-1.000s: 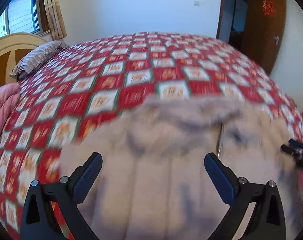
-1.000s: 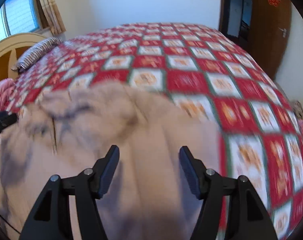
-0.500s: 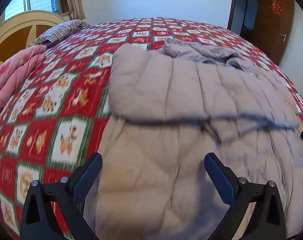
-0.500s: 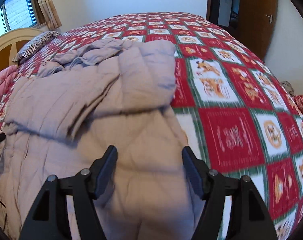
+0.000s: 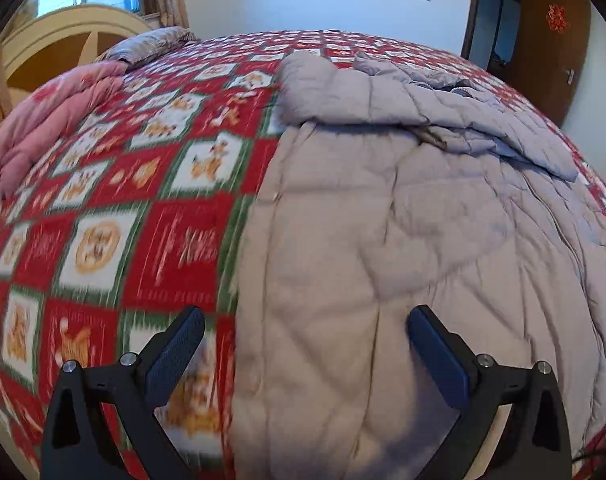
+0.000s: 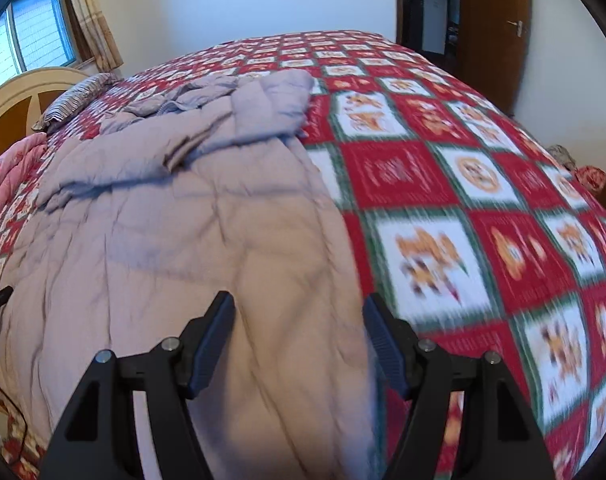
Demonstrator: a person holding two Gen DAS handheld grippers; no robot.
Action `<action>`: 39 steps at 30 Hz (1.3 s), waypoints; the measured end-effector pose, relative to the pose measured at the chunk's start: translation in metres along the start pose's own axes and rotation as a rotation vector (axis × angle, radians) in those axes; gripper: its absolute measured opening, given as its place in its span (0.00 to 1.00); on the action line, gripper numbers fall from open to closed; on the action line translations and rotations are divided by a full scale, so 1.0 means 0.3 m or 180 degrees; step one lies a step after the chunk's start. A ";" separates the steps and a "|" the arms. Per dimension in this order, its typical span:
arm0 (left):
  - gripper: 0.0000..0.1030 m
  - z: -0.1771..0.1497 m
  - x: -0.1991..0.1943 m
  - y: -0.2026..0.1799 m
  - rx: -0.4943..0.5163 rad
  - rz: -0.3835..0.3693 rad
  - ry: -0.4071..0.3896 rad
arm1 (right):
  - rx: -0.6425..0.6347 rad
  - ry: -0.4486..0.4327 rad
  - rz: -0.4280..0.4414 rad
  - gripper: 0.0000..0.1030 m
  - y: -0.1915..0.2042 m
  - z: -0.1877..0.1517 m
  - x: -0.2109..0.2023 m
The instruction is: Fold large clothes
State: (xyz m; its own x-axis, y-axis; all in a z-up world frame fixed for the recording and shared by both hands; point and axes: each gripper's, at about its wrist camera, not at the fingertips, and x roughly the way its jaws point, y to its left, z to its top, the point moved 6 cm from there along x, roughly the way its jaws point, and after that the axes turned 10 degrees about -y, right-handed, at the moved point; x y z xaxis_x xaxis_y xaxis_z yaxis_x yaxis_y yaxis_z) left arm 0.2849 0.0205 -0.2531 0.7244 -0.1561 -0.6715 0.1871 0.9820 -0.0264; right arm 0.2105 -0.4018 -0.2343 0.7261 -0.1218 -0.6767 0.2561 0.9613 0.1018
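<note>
Grey quilted coat [image 5: 403,208] lies spread on the bed [image 5: 143,184], sleeves folded across its upper part. Left gripper [image 5: 305,340] hovers over the coat's near left edge, fingers wide apart, holding nothing. Right view: right gripper [image 6: 299,328] hovers above the coat's [image 6: 191,216] near right edge, fingers apart, empty.

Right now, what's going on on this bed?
A person with a gripper in each hand is folding a large grey padded coat spread on the red patterned bedspread. Its sleeves are folded across the upper body. The left gripper hangs over the coat's left edge and the right gripper over its right edge, both with jaws open, holding nothing.
</note>
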 end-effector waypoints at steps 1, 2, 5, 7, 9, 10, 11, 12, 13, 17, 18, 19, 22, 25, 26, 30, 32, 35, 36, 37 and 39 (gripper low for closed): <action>0.99 -0.012 -0.006 0.001 -0.0026 -0.0015 -0.0003 | 0.0053 0.0015 0.0018 0.68 -0.014 -0.025 -0.017; 0.99 -0.025 -0.013 0.002 -0.0045 -0.0031 -0.0008 | 0.0083 0.0023 0.0028 0.68 -0.020 -0.042 -0.030; 0.99 -0.058 -0.039 -0.002 -0.0079 -0.0054 -0.0038 | 0.0122 0.0025 0.0033 0.68 -0.029 -0.096 -0.067; 0.99 -0.084 -0.053 -0.006 -0.0147 -0.0115 -0.0021 | 0.0175 0.0028 0.0052 0.68 -0.032 -0.128 -0.088; 0.99 -0.105 -0.064 -0.008 -0.0202 -0.0163 -0.0011 | 0.0224 0.0024 0.0083 0.68 -0.033 -0.158 -0.110; 0.99 -0.120 -0.070 -0.012 -0.0227 -0.0207 0.0004 | 0.0239 0.0018 0.0094 0.68 -0.031 -0.172 -0.121; 0.99 -0.128 -0.077 -0.014 -0.0234 -0.0224 0.0000 | 0.0250 0.0016 0.0106 0.68 -0.029 -0.182 -0.130; 0.99 -0.135 -0.087 -0.017 -0.0217 -0.0229 -0.0017 | 0.0260 0.0022 0.0135 0.68 -0.023 -0.196 -0.139; 0.99 -0.139 -0.092 -0.018 -0.0205 -0.0235 -0.0022 | 0.0266 0.0034 0.0167 0.68 -0.016 -0.210 -0.146; 0.99 -0.165 -0.116 -0.028 -0.0220 -0.0313 -0.0035 | 0.0255 0.0037 0.0216 0.67 0.014 -0.261 -0.167; 0.99 -0.168 -0.121 -0.032 -0.0220 -0.0339 -0.0036 | 0.0267 0.0021 0.0224 0.66 0.018 -0.271 -0.172; 0.98 -0.174 -0.125 -0.032 -0.0225 -0.0348 -0.0037 | 0.0295 0.0004 0.0235 0.64 0.021 -0.280 -0.175; 0.93 -0.180 -0.134 -0.043 -0.0245 -0.0432 -0.0039 | 0.0396 -0.0024 0.0254 0.60 0.022 -0.299 -0.179; 0.86 -0.182 -0.145 -0.050 -0.0199 -0.0419 -0.0054 | 0.0418 -0.0056 0.0274 0.54 0.030 -0.309 -0.189; 0.81 -0.183 -0.148 -0.048 -0.0189 -0.0395 -0.0056 | 0.0405 -0.0062 0.0285 0.49 0.035 -0.311 -0.194; 0.46 -0.178 -0.186 -0.040 -0.0008 -0.0222 -0.0155 | 0.0362 -0.0107 0.0385 0.25 0.057 -0.308 -0.209; 0.26 -0.170 -0.210 -0.032 0.0096 -0.0110 -0.0210 | 0.0363 -0.0160 0.0417 0.16 0.063 -0.303 -0.221; 0.13 -0.148 -0.252 -0.013 0.0087 -0.0190 -0.0264 | 0.0367 -0.0285 0.0468 0.13 0.072 -0.285 -0.255; 0.11 -0.138 -0.269 -0.005 0.0067 -0.0235 -0.0289 | 0.0381 -0.0345 0.0490 0.12 0.074 -0.275 -0.267; 0.09 -0.131 -0.281 0.000 0.0044 -0.0265 -0.0310 | 0.0405 -0.0396 0.0527 0.12 0.072 -0.262 -0.285; 0.08 -0.108 -0.321 0.011 0.0004 -0.0336 -0.0372 | 0.0450 -0.0462 0.0585 0.12 0.072 -0.241 -0.312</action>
State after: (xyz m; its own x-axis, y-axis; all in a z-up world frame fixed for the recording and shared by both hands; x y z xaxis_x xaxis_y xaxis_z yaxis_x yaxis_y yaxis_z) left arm 0.1943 0.0422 -0.2126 0.7729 -0.2699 -0.5742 0.2671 0.9593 -0.0915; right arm 0.1020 -0.3517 -0.2214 0.8498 0.0075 -0.5270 0.1907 0.9277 0.3208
